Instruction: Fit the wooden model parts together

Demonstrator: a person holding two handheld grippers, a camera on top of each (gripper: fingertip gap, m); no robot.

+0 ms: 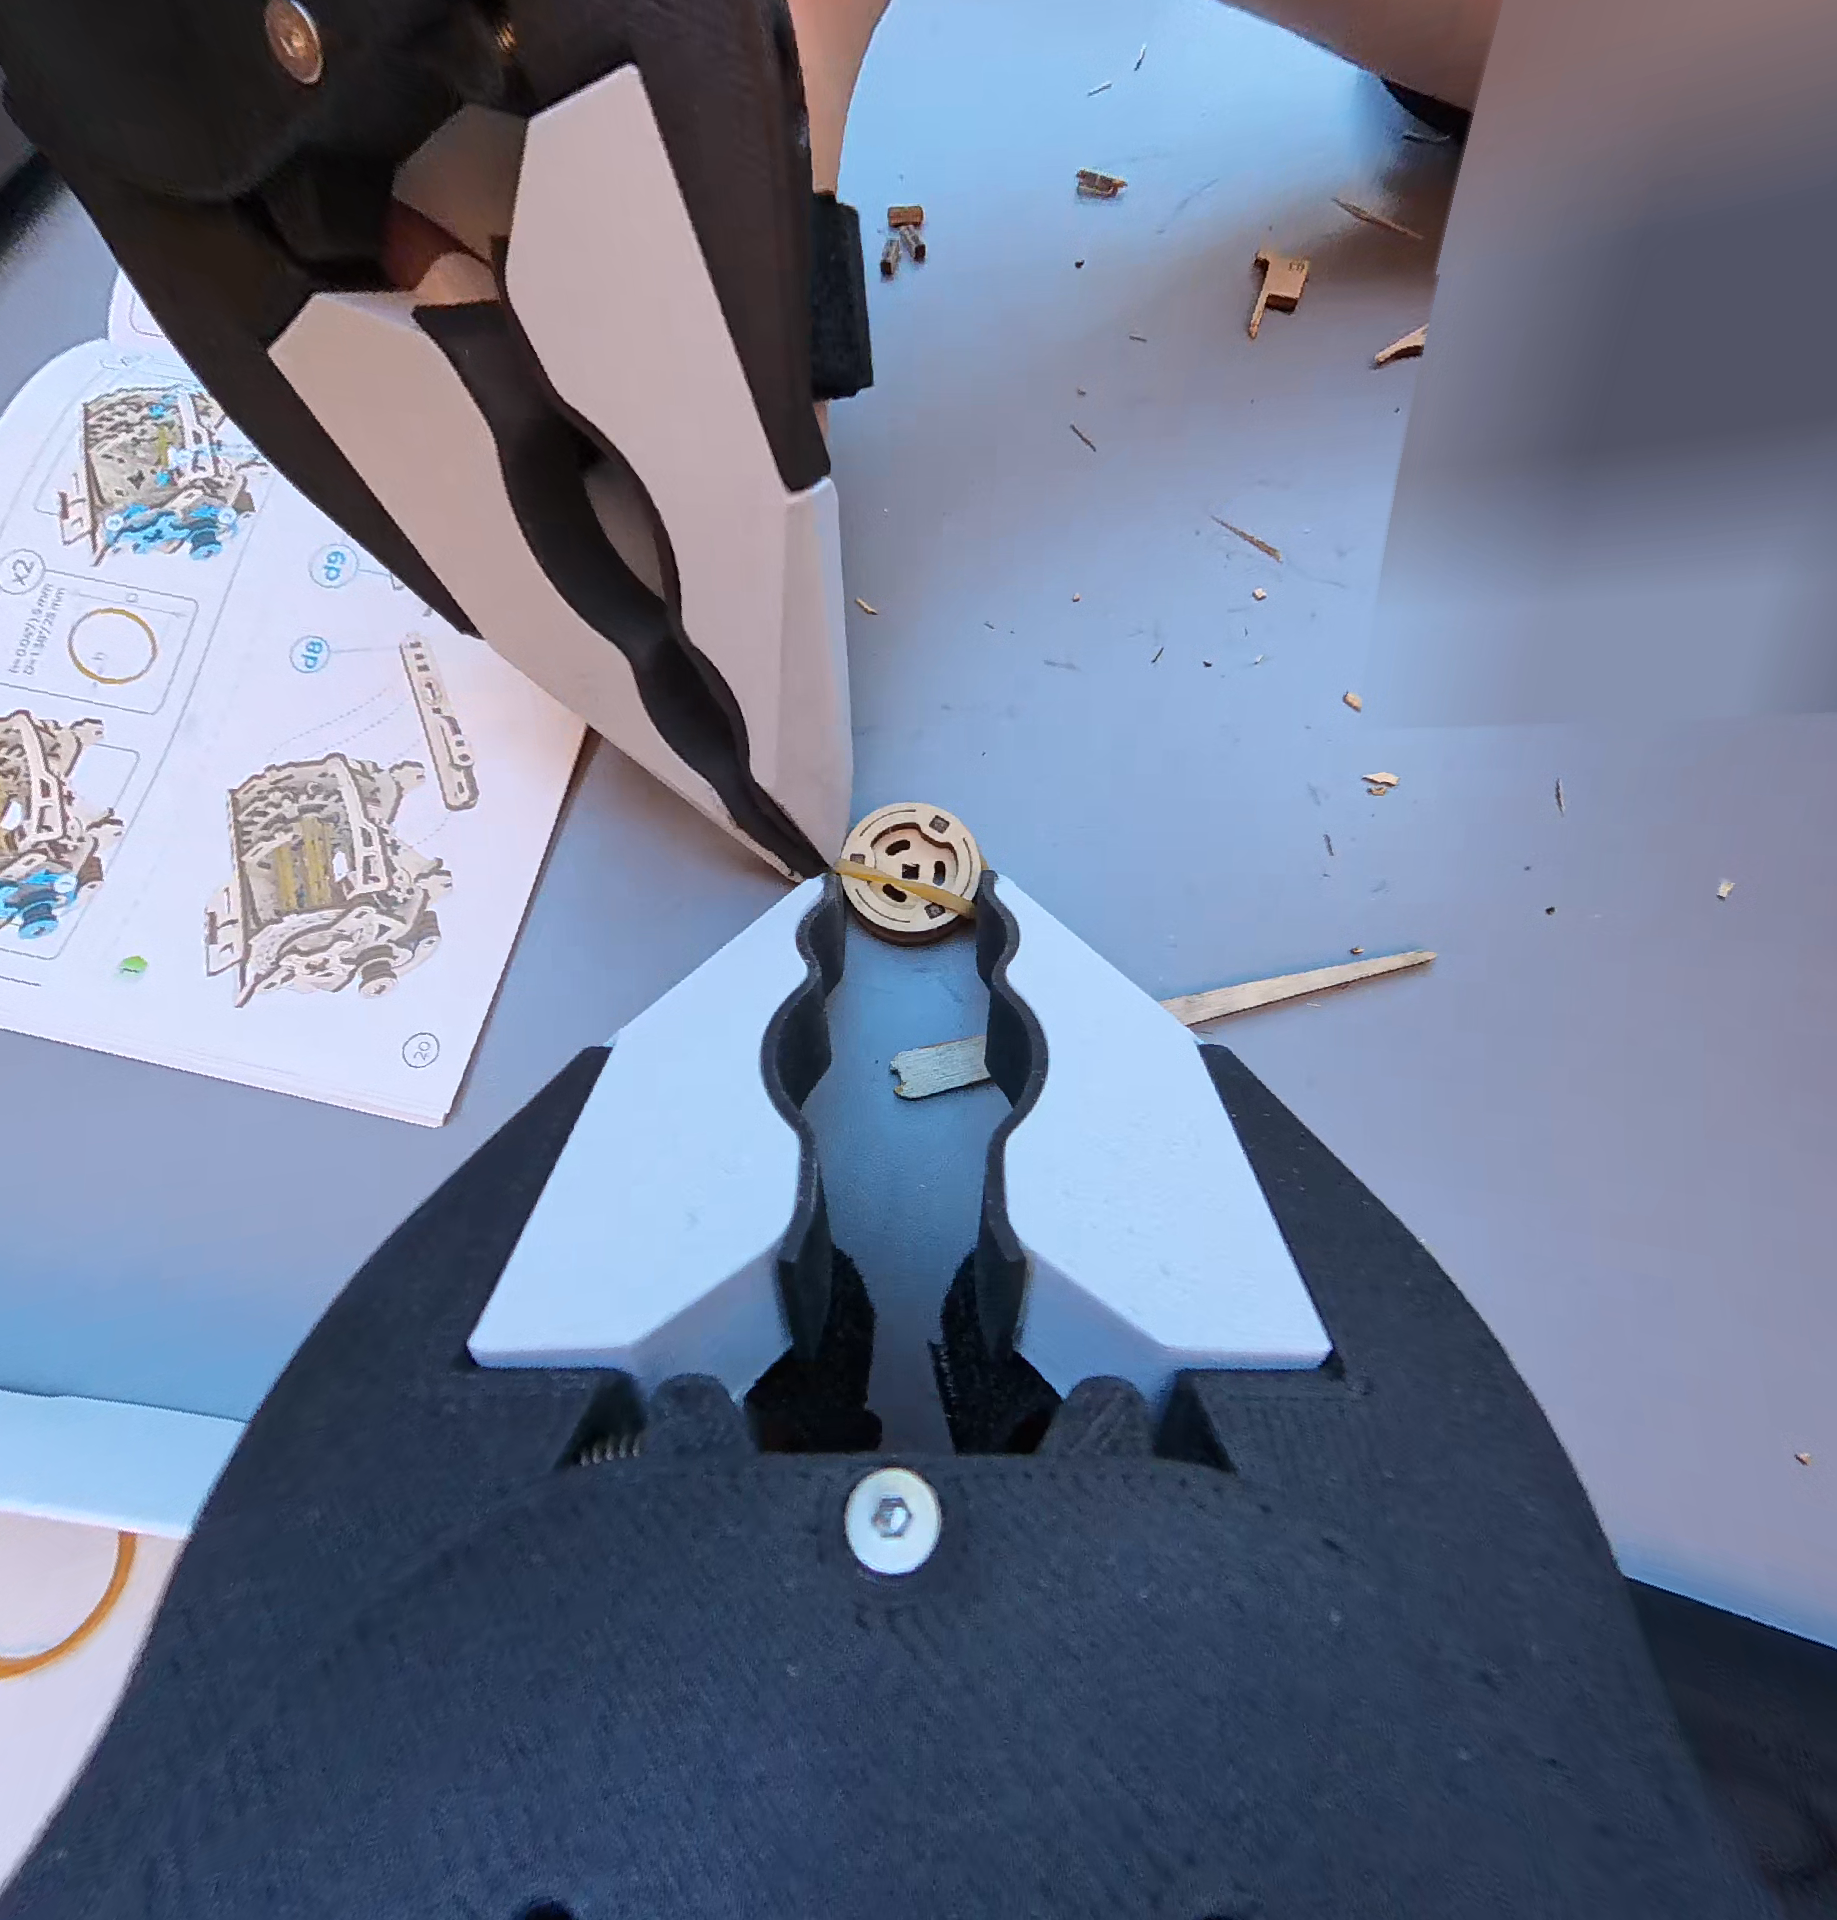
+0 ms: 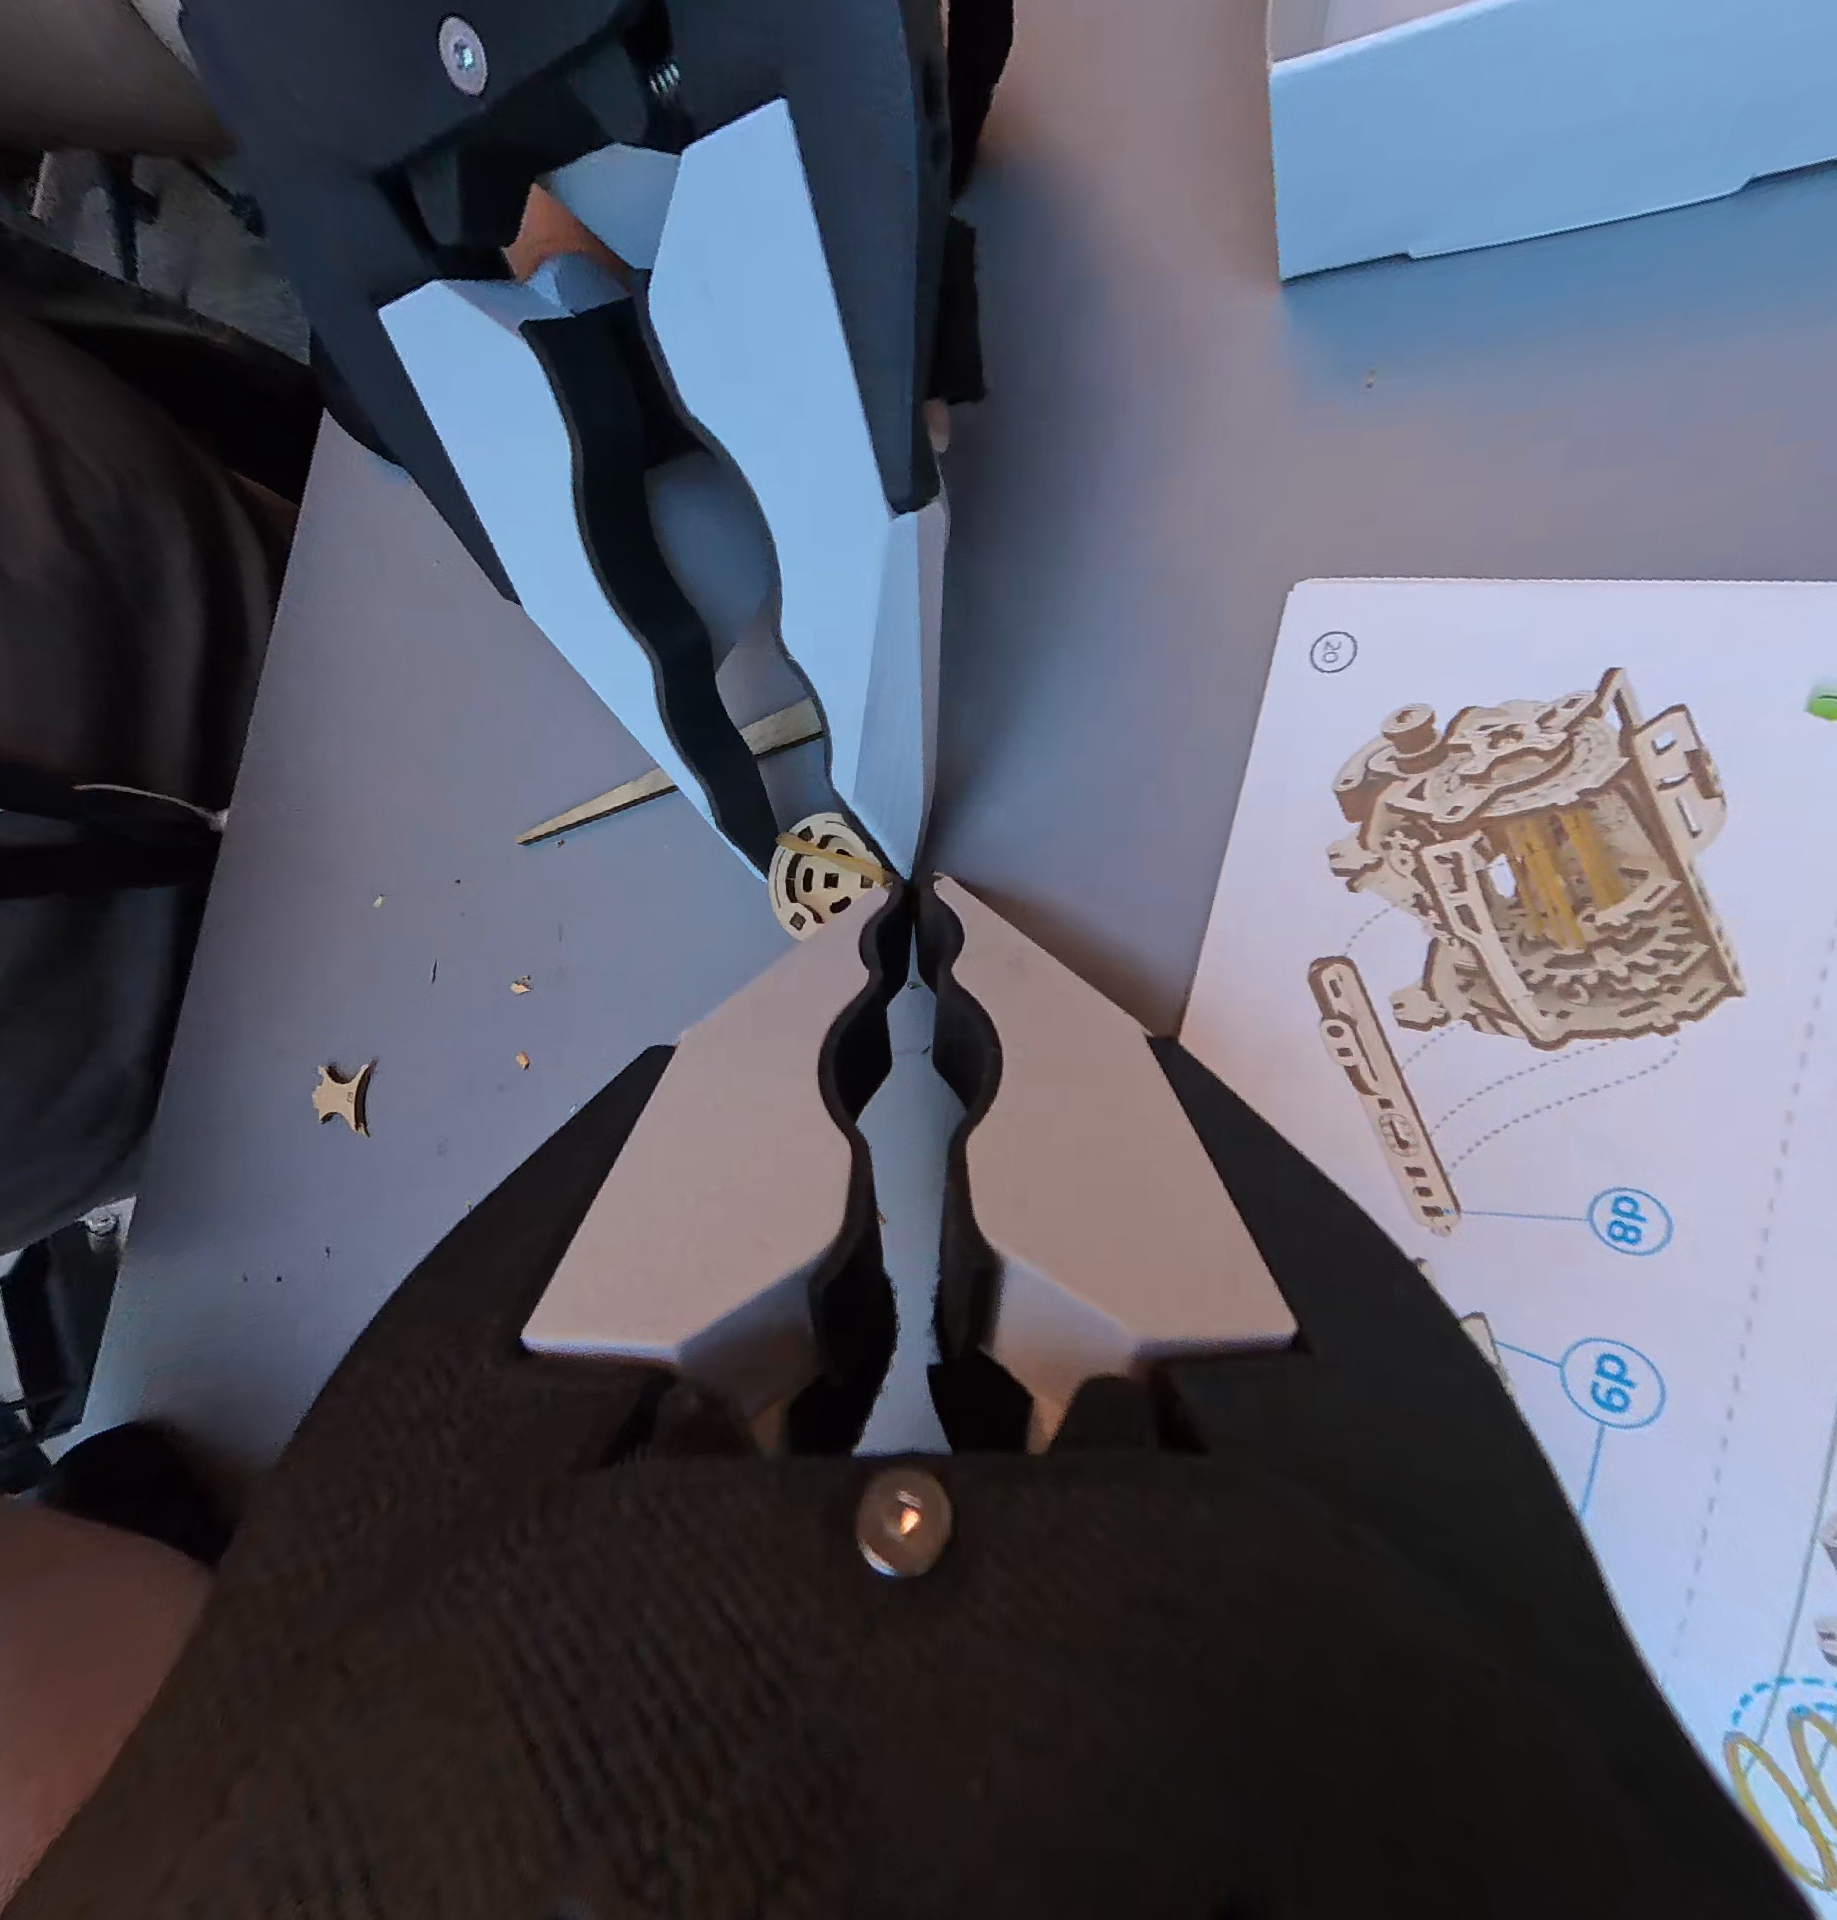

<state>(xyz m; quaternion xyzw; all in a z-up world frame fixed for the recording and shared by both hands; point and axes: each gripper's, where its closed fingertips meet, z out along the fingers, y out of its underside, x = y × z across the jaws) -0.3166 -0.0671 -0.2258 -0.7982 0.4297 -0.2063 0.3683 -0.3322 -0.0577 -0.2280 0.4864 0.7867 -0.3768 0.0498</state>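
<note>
In the left wrist view, the left gripper (image 1: 909, 894) pinches a round wooden disc (image 1: 912, 871) at frame centre, a yellow rubber band (image 1: 903, 881) across it. The right gripper (image 1: 812, 868) enters from upper left, pressed together on the band's end.

In the right wrist view, the right gripper (image 2: 912, 896) meets the disc (image 2: 822, 889) just left of centre above the grey counter (image 2: 1101, 520); an instruction booklet (image 2: 1579, 1143) lies at right.

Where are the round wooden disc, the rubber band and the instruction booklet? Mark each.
round wooden disc (image 1: 909, 871), left wrist view, its slotted top face.
rubber band (image 1: 898, 879), left wrist view, strand across disc.
instruction booklet (image 2: 1579, 1039), right wrist view, open page.
</note>
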